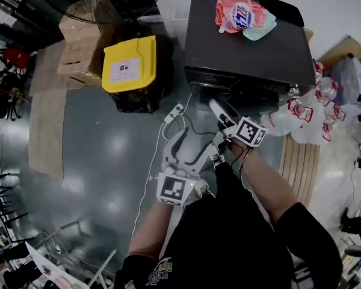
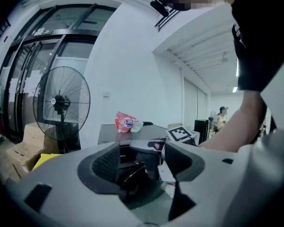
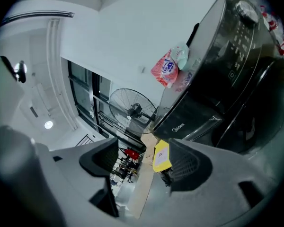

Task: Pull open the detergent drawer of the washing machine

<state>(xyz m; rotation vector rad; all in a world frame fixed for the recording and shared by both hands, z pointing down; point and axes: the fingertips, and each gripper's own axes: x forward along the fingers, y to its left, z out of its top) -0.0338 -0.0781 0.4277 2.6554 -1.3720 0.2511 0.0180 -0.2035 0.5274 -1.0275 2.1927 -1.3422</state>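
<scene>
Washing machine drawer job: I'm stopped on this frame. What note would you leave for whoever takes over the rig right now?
Left tongs: open, empty, farther from the machine than the right.
Right tongs: open, empty, close in front of the washing machine; no contact visible.
Detergent drawer: at the logo end of the upper front panel; looks flush and shut.
A refill pouch lies on the machine's top.
Done: nothing on the drawer yet.
Left: bring the tongs to the drawer front, grip it, pull it out.
</scene>
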